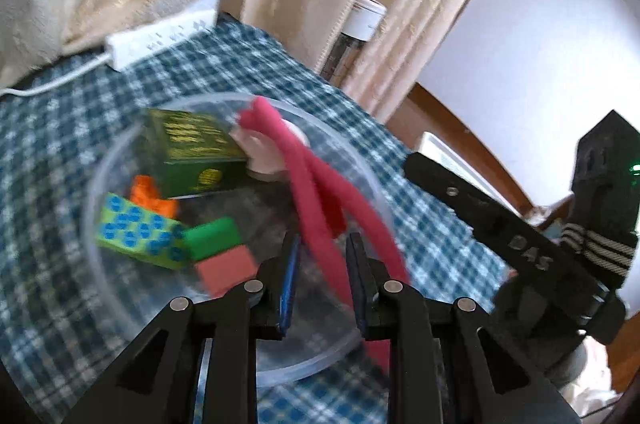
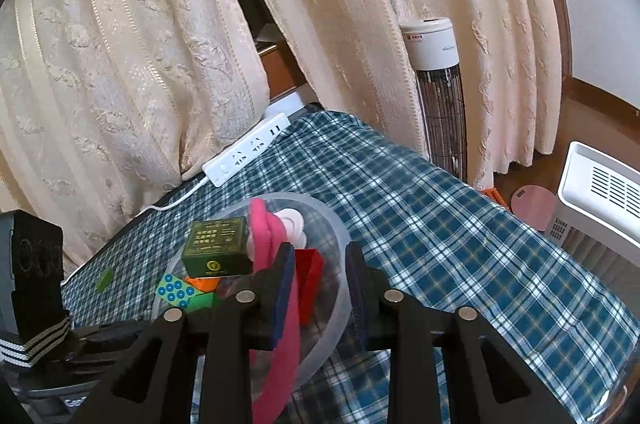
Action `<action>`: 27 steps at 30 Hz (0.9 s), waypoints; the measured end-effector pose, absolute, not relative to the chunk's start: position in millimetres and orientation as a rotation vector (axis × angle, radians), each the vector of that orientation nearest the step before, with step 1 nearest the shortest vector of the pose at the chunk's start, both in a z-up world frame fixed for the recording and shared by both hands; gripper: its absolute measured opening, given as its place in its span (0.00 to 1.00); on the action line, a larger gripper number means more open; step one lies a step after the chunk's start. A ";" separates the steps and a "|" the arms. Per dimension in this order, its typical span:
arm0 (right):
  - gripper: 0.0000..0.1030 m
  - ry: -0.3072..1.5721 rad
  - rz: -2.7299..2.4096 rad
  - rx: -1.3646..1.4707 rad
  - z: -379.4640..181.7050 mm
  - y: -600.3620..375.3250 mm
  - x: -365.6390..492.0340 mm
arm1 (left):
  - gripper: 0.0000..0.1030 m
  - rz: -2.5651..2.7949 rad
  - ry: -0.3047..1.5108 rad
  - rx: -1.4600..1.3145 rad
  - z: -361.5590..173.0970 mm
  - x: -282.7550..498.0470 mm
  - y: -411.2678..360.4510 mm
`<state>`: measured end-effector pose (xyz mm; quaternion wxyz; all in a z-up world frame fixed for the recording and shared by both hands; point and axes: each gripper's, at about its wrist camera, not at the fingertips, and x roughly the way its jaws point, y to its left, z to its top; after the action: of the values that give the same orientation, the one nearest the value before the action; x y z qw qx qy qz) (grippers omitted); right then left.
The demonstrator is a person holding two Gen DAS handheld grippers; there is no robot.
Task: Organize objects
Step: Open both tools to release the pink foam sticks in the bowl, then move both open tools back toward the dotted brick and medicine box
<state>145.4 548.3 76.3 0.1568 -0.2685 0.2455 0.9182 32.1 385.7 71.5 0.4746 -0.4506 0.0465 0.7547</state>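
1. Your left wrist view was motion-blurred; the green box's lettering could not be read.
2. The pink cord's lower end was hidden behind your right jaws.
3. The white heater was cut off by the edge.

Both tongs point steeply down, side by side. The left tongs stand with a narrow gap between their pads, gripping nothing. The right tongs, just to the right, are parted a little wider, pads pressing nothing.

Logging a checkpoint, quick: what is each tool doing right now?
Left tool: open; pink rope runs between its pads, not clamped.
Right tool: open; grips nothing, poised over the clear bowl.
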 end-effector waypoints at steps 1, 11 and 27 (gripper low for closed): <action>0.42 0.699 2.635 -0.764 78.0 545.5 145.3 | 0.29 1.866 0.122 -1.094 72.3 31.7 382.7; 0.49 0.668 2.700 -0.772 88.5 509.2 136.8 | 0.60 2.113 0.247 -0.979 80.2 31.3 342.0; 0.71 0.569 2.812 -0.844 100.5 435.3 108.2 | 0.67 2.380 0.229 -0.985 80.7 2.5 246.7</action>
<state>108.2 435.3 100.5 0.0754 -0.2815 0.1899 0.9375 2.5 246.7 80.7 0.2744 -0.3662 0.0852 0.8850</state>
